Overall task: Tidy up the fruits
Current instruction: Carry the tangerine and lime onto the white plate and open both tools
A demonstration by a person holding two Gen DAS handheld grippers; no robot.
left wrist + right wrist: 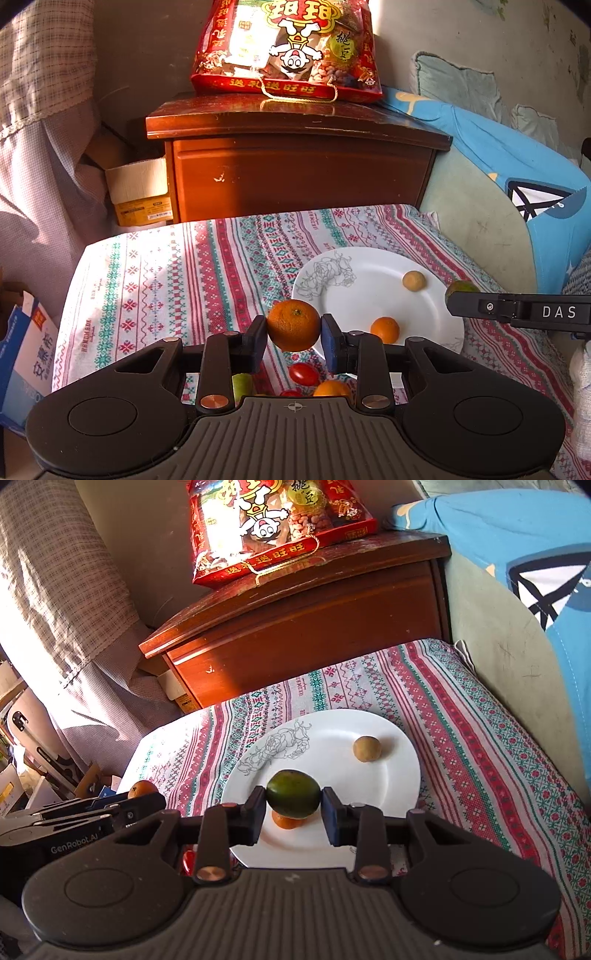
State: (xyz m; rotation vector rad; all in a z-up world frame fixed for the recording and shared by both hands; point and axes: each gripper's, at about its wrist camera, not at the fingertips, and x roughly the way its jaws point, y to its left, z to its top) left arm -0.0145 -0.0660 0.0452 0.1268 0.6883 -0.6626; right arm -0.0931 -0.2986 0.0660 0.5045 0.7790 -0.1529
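Left wrist view: both grippers hold fruit above the counter.
The left gripper (293,328) fingers clamp an orange (293,325) beside the white plate's (354,291) near-left rim. The right gripper (293,803) fingers clamp a green fruit (293,794) over the plate, which carries a small orange (385,329) and a tan fruit (366,748).

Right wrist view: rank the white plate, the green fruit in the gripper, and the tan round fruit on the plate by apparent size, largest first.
1. White plate
2. Green fruit, clamped in the right gripper; it is nearer the camera, so its lead may be exaggerated
3. Tan round fruit
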